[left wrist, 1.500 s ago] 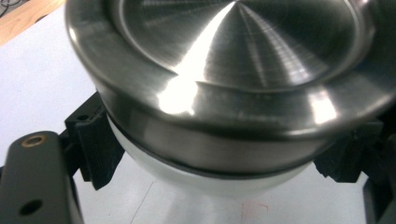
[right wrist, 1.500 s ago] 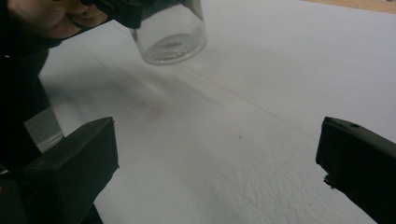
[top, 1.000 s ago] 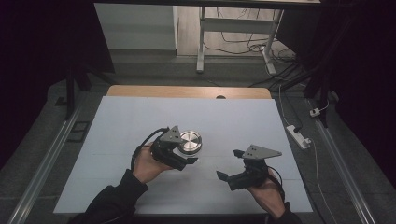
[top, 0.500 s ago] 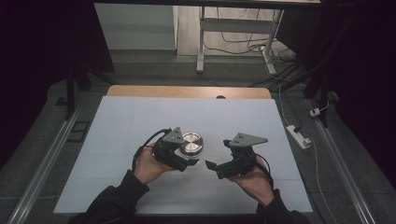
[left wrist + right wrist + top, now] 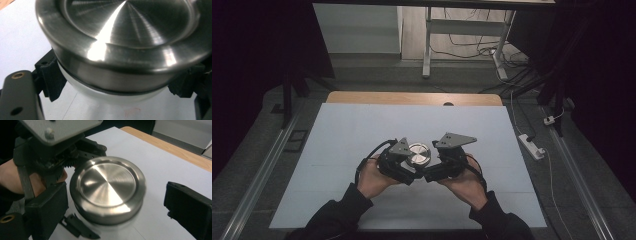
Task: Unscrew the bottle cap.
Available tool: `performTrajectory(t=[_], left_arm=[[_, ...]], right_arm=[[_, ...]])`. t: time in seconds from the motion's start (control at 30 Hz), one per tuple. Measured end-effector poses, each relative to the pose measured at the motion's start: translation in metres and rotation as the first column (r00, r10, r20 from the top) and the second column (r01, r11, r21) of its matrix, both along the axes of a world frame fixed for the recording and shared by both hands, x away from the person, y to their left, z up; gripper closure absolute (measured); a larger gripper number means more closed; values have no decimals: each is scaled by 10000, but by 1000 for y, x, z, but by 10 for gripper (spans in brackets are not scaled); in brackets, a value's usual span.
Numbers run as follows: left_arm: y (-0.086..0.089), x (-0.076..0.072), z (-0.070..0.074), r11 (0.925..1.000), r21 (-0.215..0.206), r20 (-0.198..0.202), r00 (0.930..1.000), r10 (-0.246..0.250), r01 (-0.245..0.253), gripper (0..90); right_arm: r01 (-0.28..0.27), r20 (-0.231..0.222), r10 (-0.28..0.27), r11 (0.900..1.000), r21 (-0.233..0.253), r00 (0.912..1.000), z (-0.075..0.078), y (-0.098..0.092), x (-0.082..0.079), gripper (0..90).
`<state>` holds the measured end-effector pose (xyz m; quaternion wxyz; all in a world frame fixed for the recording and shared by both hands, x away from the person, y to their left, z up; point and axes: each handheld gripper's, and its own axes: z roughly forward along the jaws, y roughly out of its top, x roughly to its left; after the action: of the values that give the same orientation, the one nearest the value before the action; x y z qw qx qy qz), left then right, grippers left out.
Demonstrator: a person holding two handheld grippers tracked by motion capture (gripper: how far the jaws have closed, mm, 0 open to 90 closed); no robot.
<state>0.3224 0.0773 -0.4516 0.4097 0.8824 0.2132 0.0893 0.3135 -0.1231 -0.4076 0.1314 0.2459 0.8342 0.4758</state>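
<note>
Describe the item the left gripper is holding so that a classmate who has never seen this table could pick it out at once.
On the white table, near its middle, the left gripper clamps a round jar. Its shiny steel lid is the sole bright metal among black jaws.

Steel lid (image 5: 120, 50) is cut off by the top and right edges in left gripper view. It hides most of the white container (image 5: 112, 96) below; its base is blurred in right gripper view.
</note>
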Motion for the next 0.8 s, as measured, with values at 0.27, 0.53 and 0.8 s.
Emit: performTrajectory(t=[0.27,0.53,0.8], left_arm=[[-1,1,0,10000,54,-38,10000,-77,77,159],[5,1,-1,9965,-393,-297,9967,-749,737,159],[3,-5,2,9754,-692,-293,9769,-2115,2091,159]], right_arm=[[-151,21,151,9998,-103,9999,-3,14,4,188],[-1520,-13,1520,9880,-282,9884,3,11,9,196],[-4685,-127,4686,8834,146,8833,5,-5,27,195]])
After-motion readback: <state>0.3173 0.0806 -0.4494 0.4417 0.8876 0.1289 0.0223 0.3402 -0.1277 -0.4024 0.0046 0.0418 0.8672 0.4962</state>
